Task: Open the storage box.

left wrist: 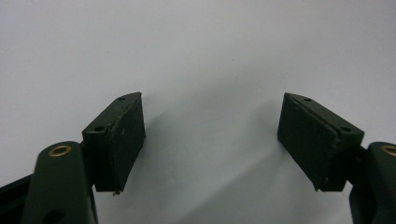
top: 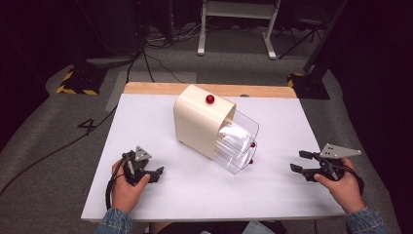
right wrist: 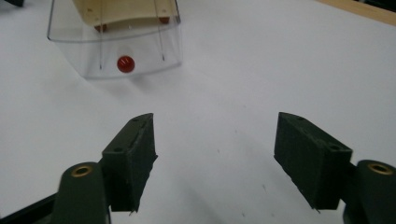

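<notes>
Jaws of both grippers stand wide apart with nothing between them, each held low over the white table (top: 160,195). The left gripper (top: 157,174) sits near the front left of the table, pointing across bare surface; the right gripper (top: 298,161) sits at the front right, aimed toward the drawer unit (top: 202,119).

That cream unit stands mid-table, turned at an angle, with its clear plastic drawers (top: 238,139) pulled out toward the right front and small red knobs (right wrist: 125,64) on their fronts. The right gripper view looks straight at the lower knob, well apart from it.

A good approach is likely a level, straight advance by the right gripper, closing on the knob squarely, while the left steadies the cream shell so the unit does not slide.

Open table lies on every side of the unit; the wooden far edge (top: 160,88) is close behind it.
</notes>
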Motion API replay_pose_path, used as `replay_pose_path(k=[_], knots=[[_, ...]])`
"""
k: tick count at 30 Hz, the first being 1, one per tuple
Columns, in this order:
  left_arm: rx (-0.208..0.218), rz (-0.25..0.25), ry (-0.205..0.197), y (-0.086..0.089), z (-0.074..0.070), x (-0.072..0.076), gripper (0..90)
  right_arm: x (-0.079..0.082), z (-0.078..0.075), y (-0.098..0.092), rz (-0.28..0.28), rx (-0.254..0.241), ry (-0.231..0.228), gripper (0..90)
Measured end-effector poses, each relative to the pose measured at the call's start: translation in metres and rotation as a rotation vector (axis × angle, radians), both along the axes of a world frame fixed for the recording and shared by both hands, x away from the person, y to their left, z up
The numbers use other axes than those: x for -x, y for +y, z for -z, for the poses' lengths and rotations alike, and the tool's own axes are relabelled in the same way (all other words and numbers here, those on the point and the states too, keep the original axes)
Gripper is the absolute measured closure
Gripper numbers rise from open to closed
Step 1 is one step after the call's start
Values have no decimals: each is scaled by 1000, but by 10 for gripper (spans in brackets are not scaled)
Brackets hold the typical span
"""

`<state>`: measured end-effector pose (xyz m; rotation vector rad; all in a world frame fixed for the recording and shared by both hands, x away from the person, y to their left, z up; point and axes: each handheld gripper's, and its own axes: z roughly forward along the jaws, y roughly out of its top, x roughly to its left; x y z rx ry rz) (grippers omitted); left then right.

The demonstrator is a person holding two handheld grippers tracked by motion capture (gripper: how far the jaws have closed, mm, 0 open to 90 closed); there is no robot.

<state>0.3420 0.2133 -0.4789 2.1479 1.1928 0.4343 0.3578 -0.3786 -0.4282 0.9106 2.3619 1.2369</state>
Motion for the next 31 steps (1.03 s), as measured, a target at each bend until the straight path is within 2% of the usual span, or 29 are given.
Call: replay_pose_path(k=[5, 8, 11, 14, 15, 22, 31], knots=[[21, 24, -27, 5, 4, 4, 218, -1, 15, -6, 1, 42, 31, 236], [13, 26, -29, 4, 4, 4, 211, 0, 23, -10, 0, 79, 45, 208], [13, 28, -30, 4, 4, 4, 210, 1, 35, -14, 5, 117, 91, 156], [15, 28, -29, 4, 4, 4, 209, 2, 49, -18, 33, 133, 129, 153], [16, 28, -28, 4, 4, 4, 208, 4, 51, -18, 37, 119, 114, 148], [16, 29, -26, 4, 4, 4, 207, 8, 53, -16, 48, 136, 76, 142], [20, 27, -26, 4, 5, 4, 207, 8, 54, -17, 46, 122, 71, 144]])
